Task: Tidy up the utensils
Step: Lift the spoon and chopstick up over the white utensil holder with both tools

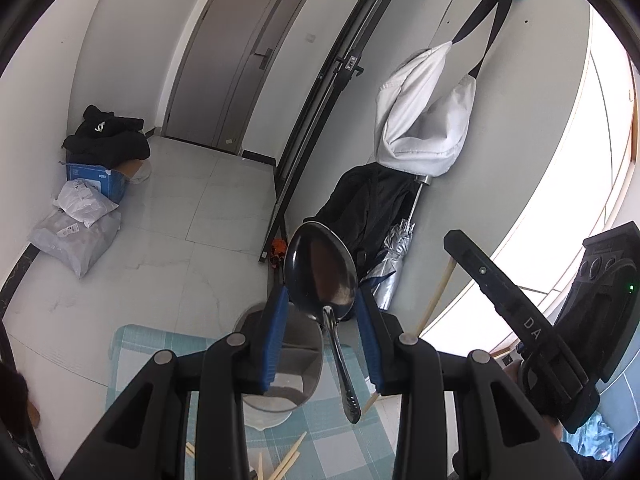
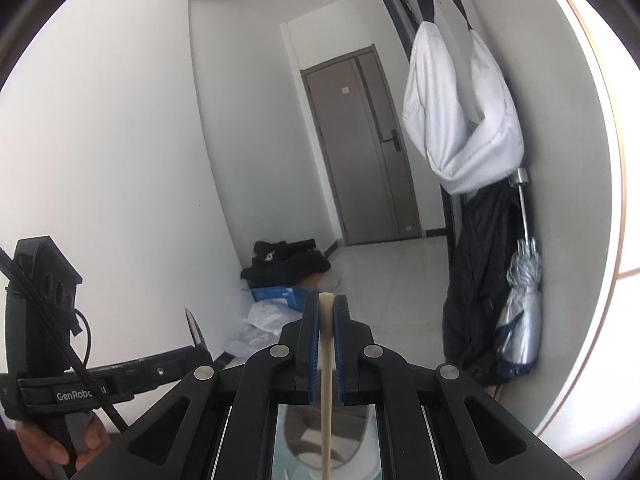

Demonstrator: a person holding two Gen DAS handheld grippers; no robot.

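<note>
My left gripper [image 1: 322, 300] is shut on a metal spoon [image 1: 324, 276], gripped by its bowl, with the handle hanging down over a grey divided utensil holder [image 1: 292, 364]. The holder stands on a blue checked cloth [image 1: 344, 440]. Several wooden chopsticks [image 1: 290, 458] lie on the cloth in front. My right gripper [image 2: 327, 312] is shut on a pale chopstick [image 2: 326, 400], held upright; the holder [image 2: 308, 432] shows below it. The right gripper also shows in the left wrist view [image 1: 520, 320], with its chopstick [image 1: 434, 300] beside it.
The cloth's far edge [image 1: 132, 332] drops to a tiled floor. A white bag [image 1: 424, 120], black jacket [image 1: 368, 204] and folded umbrella [image 1: 394, 256] hang on the right wall. Boxes and parcels [image 1: 80, 208] sit at the left wall near a door [image 1: 240, 56].
</note>
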